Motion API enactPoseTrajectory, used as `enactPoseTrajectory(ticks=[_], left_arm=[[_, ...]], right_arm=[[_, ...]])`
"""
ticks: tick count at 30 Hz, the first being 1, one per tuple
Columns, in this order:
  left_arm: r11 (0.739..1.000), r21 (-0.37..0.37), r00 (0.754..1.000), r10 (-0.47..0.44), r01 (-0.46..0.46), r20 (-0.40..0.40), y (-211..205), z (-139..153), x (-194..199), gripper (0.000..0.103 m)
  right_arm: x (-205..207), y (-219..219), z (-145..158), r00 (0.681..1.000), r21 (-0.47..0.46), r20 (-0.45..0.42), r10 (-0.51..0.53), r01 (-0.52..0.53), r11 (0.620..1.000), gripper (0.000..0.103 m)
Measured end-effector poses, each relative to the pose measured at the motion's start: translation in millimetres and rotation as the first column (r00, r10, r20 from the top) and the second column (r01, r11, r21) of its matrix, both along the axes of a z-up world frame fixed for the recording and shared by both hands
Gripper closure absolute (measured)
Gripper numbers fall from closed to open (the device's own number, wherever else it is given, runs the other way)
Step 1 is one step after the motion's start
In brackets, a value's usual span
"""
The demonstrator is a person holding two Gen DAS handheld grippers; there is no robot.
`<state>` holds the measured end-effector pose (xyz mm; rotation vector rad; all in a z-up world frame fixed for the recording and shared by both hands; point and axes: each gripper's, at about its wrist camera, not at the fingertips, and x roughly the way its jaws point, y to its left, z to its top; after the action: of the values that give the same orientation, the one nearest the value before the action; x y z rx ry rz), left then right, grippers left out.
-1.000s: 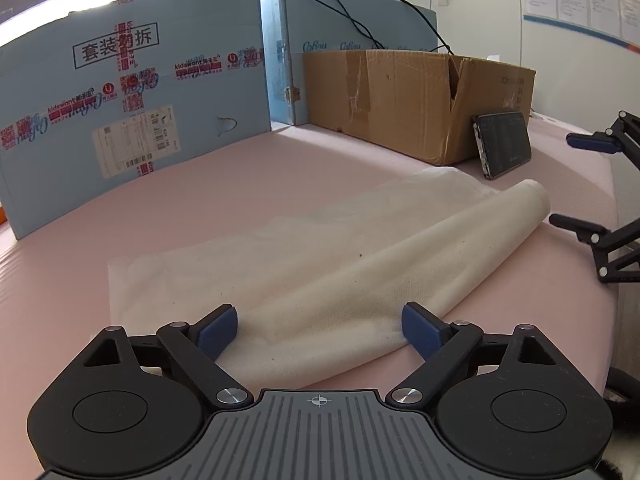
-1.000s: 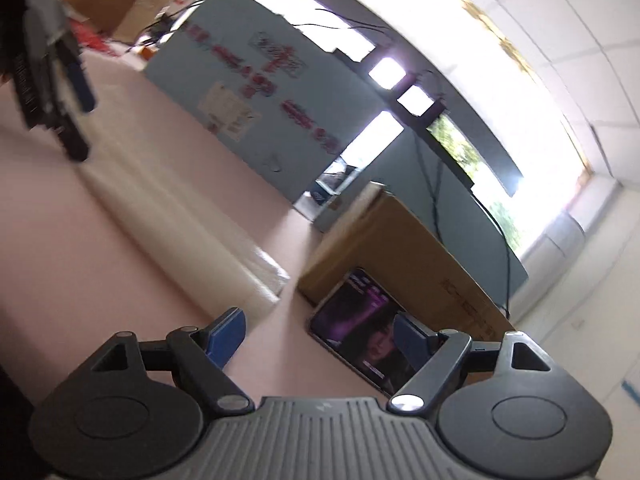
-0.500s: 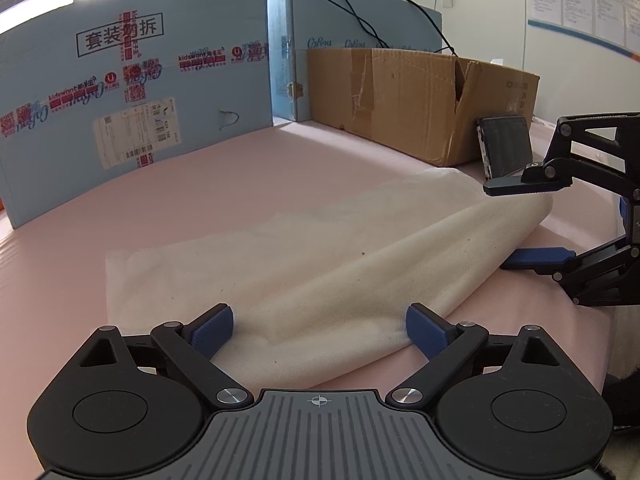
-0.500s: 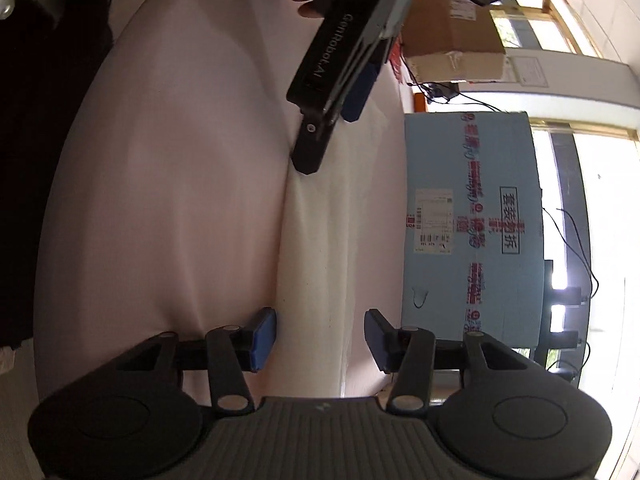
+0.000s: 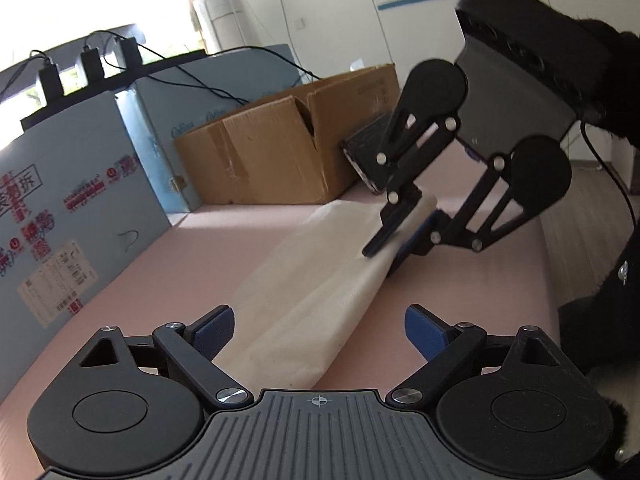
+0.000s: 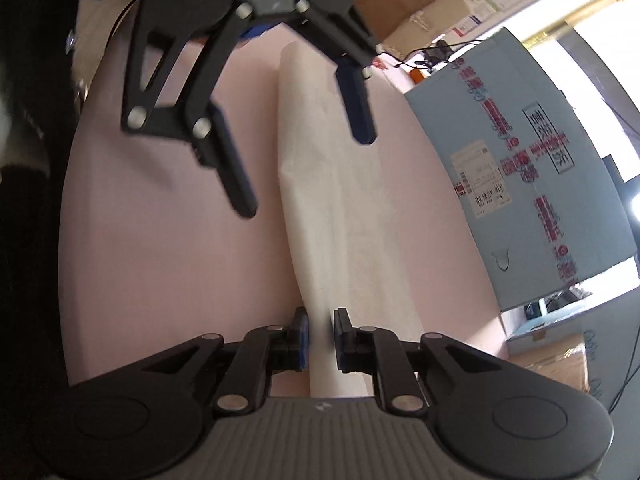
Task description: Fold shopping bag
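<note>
Right gripper [image 6: 318,336]: jaws nearly together, pinching one end of the shopping bag [image 5: 320,280]
Left gripper [image 5: 319,330]: jaws standing wide apart, straddling the bag's near end, blue pads not touching the cloth
Shopping bag: cream cloth, folded into a long narrow strip, lying on the pink table [image 5: 168,264] between the two grippers
Behind the bag: a brown cardboard box [image 5: 288,152] and a blue printed board [image 5: 72,204] are standing on the table
</note>
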<state>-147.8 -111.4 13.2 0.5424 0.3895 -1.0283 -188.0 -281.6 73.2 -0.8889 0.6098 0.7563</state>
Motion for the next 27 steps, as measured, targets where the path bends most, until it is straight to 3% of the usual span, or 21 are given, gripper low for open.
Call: enactPoseTrajectory(ticks=[1,4,6,9,14,16,17,19,21,22,23,26,27], left_arm=[[1.0,0.002,0.999,0.0,0.0,-0.037,0.1,-1.2,7.7,0.041],[1.0,-0.023,0.982,0.009,-0.014,-0.191,5.0,-5.6,30.7,0.065],[0.997,-0.069,0.956,0.003,-0.025,-0.293,11.9,-5.9,47.5,0.067],[0.988,-0.144,0.886,-0.016,-0.058,-0.464,24.3,-7.2,79.0,0.072],[0.966,-0.236,0.765,-0.071,-0.108,-0.64,38.3,-21.1,114.6,0.072],[0.957,-0.262,0.734,-0.087,-0.126,-0.673,44.6,-26.2,119.6,0.073],[0.953,-0.271,0.725,-0.09,-0.136,-0.682,49.4,-27.4,119.9,0.073],[0.95,-0.277,0.721,-0.089,-0.147,-0.687,57.7,-27.2,115.9,0.072],[0.948,-0.282,0.715,-0.092,-0.151,-0.693,68.3,-27.9,108.7,0.072],[0.947,-0.281,0.715,-0.089,-0.155,-0.693,73.3,-27.8,106.9,0.072],[0.944,-0.281,0.716,-0.078,-0.17,-0.694,79.9,-27.2,107.8,0.072],[0.925,-0.276,0.726,0.0,-0.262,-0.687,101.6,-25.3,117.3,0.072],[0.917,-0.275,0.728,0.023,-0.288,-0.685,107.7,-25.7,119.9,0.072]], right_arm=[[3.9,-6.3,3.6,0.999,0.055,-0.024,-0.026,0.027,0.998,0.089],[20.5,-32.3,14.3,0.987,0.228,-0.129,-0.091,0.119,0.966,0.089],[32.4,-48.0,15.7,0.97,0.296,-0.208,-0.121,0.181,0.938,0.086],[50.7,-73.2,15.2,0.924,0.382,-0.349,-0.155,0.291,0.877,0.075],[49.1,-113.3,1.2,0.865,0.445,-0.46,-0.202,0.421,0.791,0.076],[50.7,-124.8,-2.4,0.83,0.463,-0.515,-0.216,0.481,0.745,0.079],[51.6,-129.2,-4.3,0.811,0.467,-0.543,-0.22,0.509,0.723,0.079],[54.1,-141.1,-9.7,0.751,0.506,-0.631,-0.192,0.587,0.632,0.084],[49.6,-145.5,-12.4,0.722,0.533,-0.678,-0.135,0.611,0.585,0.085],[47.8,-145.7,-12.8,0.716,0.532,-0.686,-0.128,0.614,0.583,0.085],[46.3,-145.4,-13.7,0.711,0.519,-0.686,-0.155,0.627,0.581,0.085],[55.2,-155.5,-21.1,0.641,0.493,-0.734,-0.224,0.73,0.473,0.085],[55.4,-156.1,-21.9,0.634,0.489,-0.731,-0.252,0.744,0.456,0.085]])
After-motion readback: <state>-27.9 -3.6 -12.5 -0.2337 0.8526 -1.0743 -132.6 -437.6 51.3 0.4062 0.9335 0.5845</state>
